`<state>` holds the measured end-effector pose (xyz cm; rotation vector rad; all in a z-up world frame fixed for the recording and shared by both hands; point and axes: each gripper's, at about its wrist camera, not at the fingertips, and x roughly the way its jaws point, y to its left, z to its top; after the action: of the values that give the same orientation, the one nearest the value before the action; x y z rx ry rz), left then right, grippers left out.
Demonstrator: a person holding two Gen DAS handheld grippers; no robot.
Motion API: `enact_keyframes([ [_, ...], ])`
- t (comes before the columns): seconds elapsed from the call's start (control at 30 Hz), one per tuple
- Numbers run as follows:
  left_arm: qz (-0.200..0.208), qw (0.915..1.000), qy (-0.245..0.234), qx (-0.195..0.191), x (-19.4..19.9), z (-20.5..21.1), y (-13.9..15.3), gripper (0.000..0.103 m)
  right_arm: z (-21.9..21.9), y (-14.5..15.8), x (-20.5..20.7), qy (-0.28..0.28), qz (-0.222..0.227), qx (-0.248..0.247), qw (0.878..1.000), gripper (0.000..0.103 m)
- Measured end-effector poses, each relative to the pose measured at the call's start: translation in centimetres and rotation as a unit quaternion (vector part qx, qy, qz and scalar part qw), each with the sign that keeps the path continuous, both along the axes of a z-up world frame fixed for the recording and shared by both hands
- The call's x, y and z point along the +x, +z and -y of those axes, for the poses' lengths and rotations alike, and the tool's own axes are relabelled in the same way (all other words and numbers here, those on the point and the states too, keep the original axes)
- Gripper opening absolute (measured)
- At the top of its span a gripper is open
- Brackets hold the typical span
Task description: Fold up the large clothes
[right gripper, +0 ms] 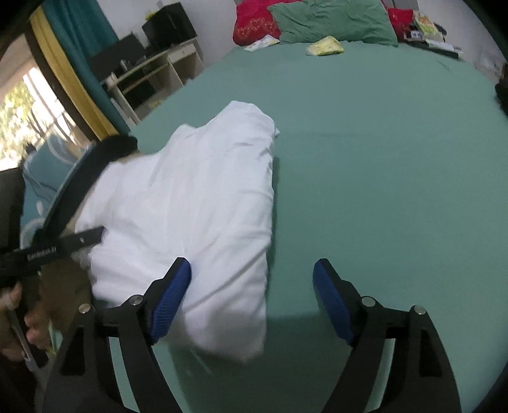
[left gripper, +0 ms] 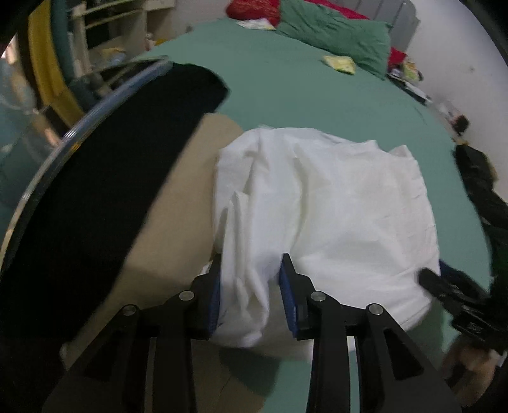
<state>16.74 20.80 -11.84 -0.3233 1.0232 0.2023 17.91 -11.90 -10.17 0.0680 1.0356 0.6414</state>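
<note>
A white garment (left gripper: 333,203) lies bunched and partly folded on a green bed sheet (left gripper: 285,82). My left gripper (left gripper: 250,286) has a bunched fold of the white cloth between its blue pads, jaws partly closed on it. The right gripper shows at the right edge of the left wrist view (left gripper: 451,292). In the right wrist view the garment (right gripper: 190,206) lies left of centre. My right gripper (right gripper: 252,295) is open wide above the garment's near right corner, its left pad (right gripper: 171,295) over the cloth. The left gripper (right gripper: 60,247) appears at the left.
A round clear-rimmed tray (left gripper: 79,130) with black and tan cloth lies left of the garment. Green pillow (left gripper: 333,31), red pillows (right gripper: 254,19) and a yellow packet (right gripper: 325,47) sit at the bed's far end. Shelves (right gripper: 152,70) and curtains (right gripper: 76,63) stand left.
</note>
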Motion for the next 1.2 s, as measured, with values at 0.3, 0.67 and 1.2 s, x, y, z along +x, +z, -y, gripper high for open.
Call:
enact_keyframes([
  [0.3, 0.042, 0.9984, 0.011, 0.036, -6.3, 3.9, 2.6, 0.035, 5.4, 2.7, -4.2, -0.001, -0.004, -0.019, 1.000, 0.082],
  [0.67, 0.079, 0.9968, -0.002, 0.006, -12.4, 11.6, 4.5, 0.035, 10.5, 4.4, -9.5, -0.012, -0.015, -0.017, 1.000, 0.082],
  [1.2, 0.125, 0.9918, -0.026, 0.009, -17.2, 21.4, 10.2, 0.035, 21.1, 10.4, -13.3, -0.063, 0.048, -0.020, 0.997, 0.094],
])
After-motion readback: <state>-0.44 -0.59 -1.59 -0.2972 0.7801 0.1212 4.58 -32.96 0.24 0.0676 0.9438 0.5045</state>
